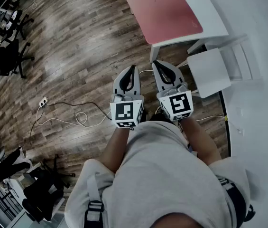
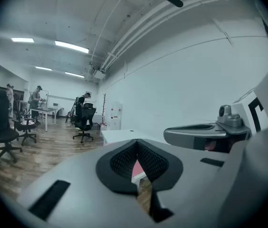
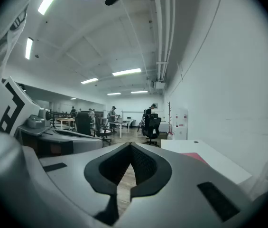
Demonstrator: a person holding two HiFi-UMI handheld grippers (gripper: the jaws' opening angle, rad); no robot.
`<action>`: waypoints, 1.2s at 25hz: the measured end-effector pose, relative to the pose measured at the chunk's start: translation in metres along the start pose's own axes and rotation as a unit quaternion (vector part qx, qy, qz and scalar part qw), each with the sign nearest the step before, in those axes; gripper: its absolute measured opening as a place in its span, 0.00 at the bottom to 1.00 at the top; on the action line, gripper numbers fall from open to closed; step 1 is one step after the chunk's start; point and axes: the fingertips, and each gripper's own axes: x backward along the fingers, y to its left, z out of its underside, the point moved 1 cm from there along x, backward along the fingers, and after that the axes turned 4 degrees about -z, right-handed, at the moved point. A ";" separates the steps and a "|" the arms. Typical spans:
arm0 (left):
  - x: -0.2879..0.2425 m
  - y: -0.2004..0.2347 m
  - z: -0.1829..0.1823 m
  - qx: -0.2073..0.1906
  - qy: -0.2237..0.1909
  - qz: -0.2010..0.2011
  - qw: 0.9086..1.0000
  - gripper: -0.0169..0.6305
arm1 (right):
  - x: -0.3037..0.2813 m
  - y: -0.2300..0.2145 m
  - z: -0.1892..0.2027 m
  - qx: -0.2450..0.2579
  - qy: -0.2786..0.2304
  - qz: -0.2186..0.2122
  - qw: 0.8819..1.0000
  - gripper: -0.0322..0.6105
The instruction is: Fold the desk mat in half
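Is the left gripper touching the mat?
Apart. The head view shows the left gripper held over the floor, short of the table on which the mat lies.

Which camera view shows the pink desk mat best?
The head view: the whole desk mat lies flat on the white table, seen from above. The left gripper view shows only a pink sliver seen past its jaws; the right gripper view shows a thin pink strip at a low angle.
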 end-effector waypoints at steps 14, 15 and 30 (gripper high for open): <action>-0.031 0.041 0.030 -0.017 0.063 0.099 0.993 0.05 | -0.055 0.020 0.035 -0.042 0.055 0.030 0.997 0.11; -0.034 0.044 0.031 -0.018 0.065 0.107 0.992 0.05 | -0.058 0.020 0.038 -0.047 0.059 0.034 0.997 0.11; -0.110 0.063 0.055 -0.017 0.133 0.175 0.975 0.05 | -0.109 -0.029 0.066 -0.121 0.103 0.089 0.983 0.11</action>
